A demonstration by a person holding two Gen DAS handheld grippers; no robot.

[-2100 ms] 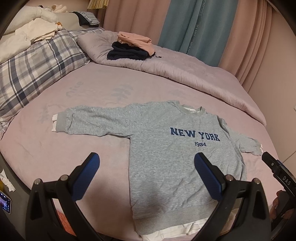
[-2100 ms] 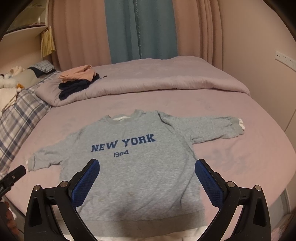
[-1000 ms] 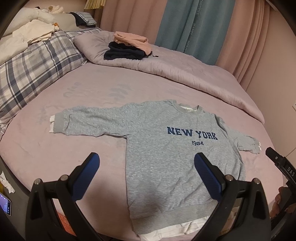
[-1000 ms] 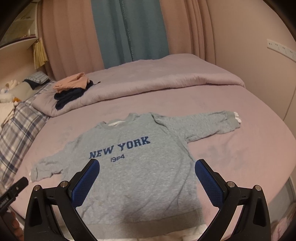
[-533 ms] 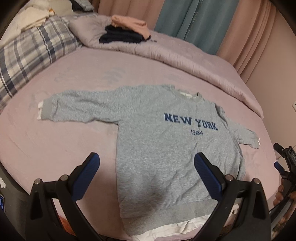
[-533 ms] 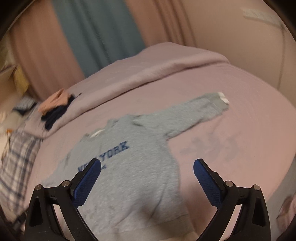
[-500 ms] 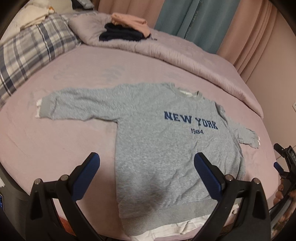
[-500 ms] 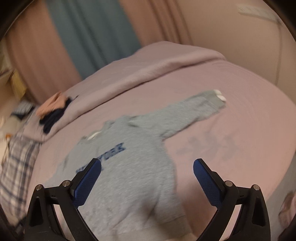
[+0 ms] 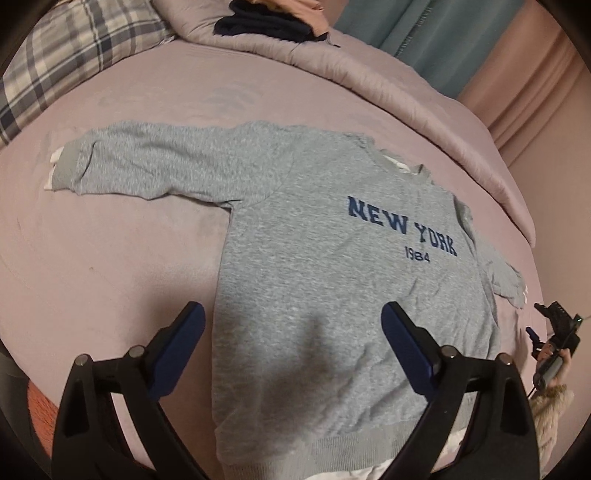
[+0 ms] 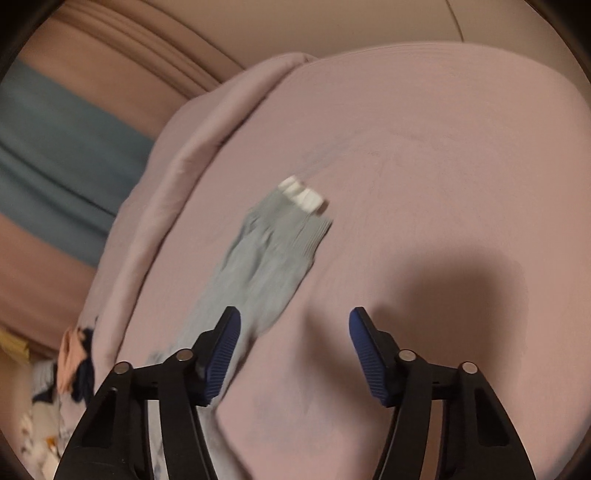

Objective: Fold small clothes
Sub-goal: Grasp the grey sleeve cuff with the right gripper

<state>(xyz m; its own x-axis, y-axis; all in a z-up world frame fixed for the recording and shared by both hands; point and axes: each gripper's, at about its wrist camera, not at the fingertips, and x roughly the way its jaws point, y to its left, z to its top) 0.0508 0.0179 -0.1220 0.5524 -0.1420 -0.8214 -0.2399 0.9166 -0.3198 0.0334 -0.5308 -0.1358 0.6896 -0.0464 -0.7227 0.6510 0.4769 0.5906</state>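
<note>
A grey sweatshirt (image 9: 332, 280) printed "NEW YORK 1984" lies flat at the bed's (image 9: 110, 266) near edge. The left hand-held gripper (image 9: 291, 325) gapes wide over its hem; the right hand-held gripper (image 10: 293, 332), jaws just closing and half-wide with nothing between them, is beside one sleeve (image 10: 273, 251).

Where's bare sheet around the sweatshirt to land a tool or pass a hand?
Bare sheet lies below the outstretched sleeve, beside the sweatshirt body, and between it and the rolled duvet. More lies beyond the other sleeve's cuff. The duvet's top carries folded clothes.
</note>
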